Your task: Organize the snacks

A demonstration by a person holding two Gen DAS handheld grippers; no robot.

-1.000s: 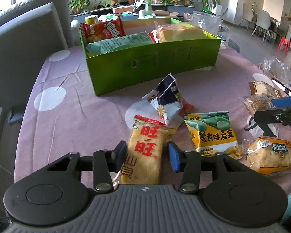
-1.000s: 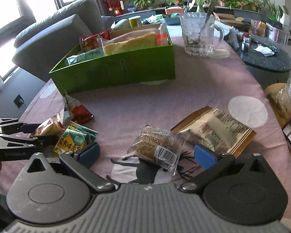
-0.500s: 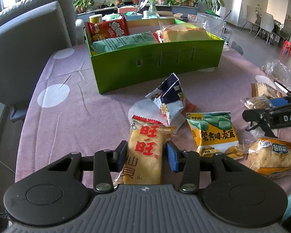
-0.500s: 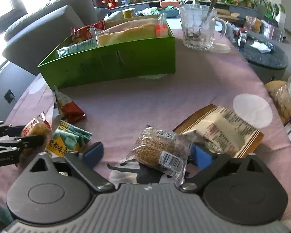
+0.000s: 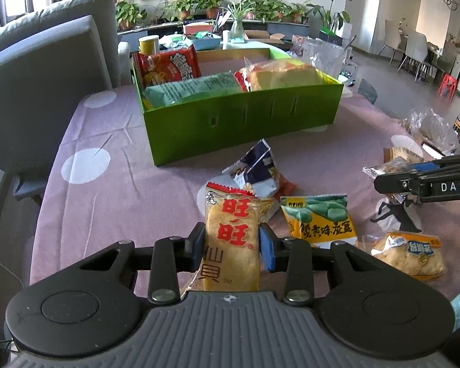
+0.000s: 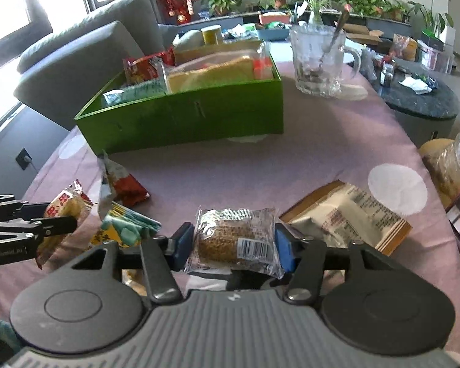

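Left gripper (image 5: 232, 247) clamped on the yellow red-lettered rice-cracker packet (image 5: 231, 239), right gripper (image 6: 233, 243) on the clear grain-bar wrapper (image 6: 234, 239), both low over the mauve tablecloth (image 5: 122, 190); lift clear before carrying to the green box (image 5: 242, 122).

A desk (image 5: 113, 202) under mauve, white-dotted cloth carries a green box (image 5: 242, 122) at twelve o'clock, a glass mug (image 6: 319, 61) at one, and snack packets (image 5: 319, 217) scattered toward five.
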